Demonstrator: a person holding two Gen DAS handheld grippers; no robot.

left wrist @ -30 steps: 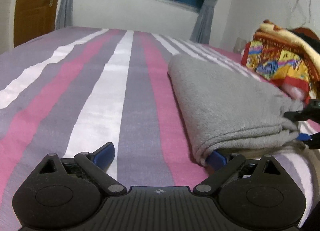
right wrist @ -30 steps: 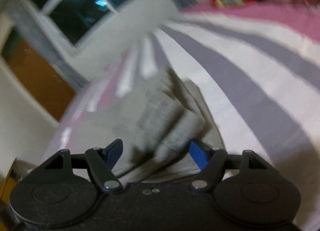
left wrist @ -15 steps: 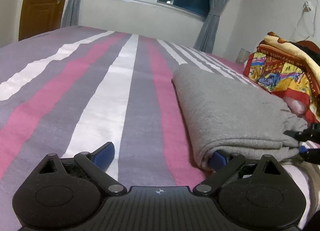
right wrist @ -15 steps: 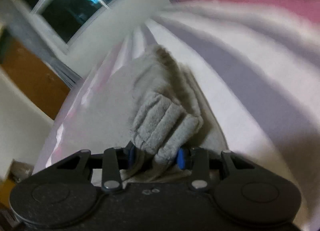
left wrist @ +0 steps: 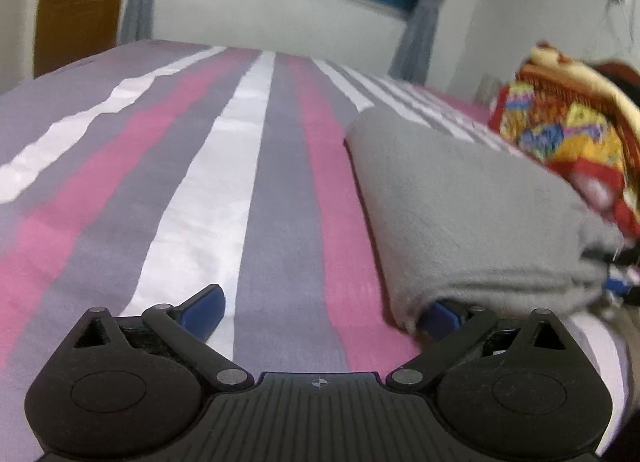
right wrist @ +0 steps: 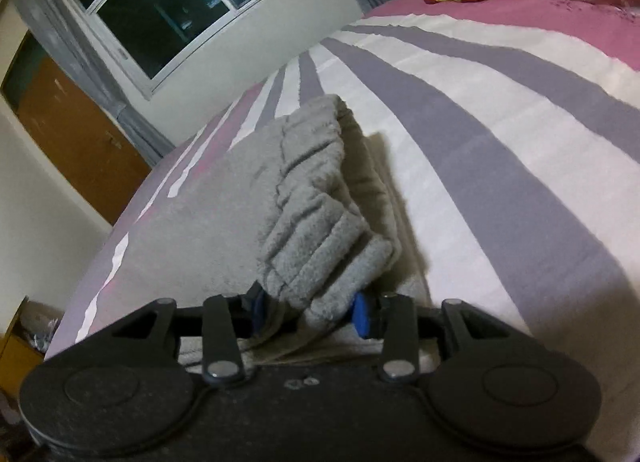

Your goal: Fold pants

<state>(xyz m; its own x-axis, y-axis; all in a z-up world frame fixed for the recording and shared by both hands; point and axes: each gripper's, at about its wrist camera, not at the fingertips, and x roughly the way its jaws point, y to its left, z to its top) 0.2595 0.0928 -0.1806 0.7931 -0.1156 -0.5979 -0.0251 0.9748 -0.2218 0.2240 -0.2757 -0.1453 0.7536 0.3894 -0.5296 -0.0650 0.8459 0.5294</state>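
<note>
The grey fleece pants lie folded on the striped bed, to the right in the left wrist view. My left gripper is open; its right fingertip is tucked under the near corner of the pants, its left one rests on the sheet. In the right wrist view my right gripper is shut on a bunched grey edge of the pants. The right gripper also shows blurred at the far right of the left wrist view.
The bed has pink, grey and white stripes. A colourful red and yellow blanket is piled at the right, close behind the pants. A window, grey curtains and a wooden door stand beyond the bed.
My right gripper has closed on the bunched edge of the pants. My left gripper stays open with its right finger under the corner; its view has shifted slightly.
</note>
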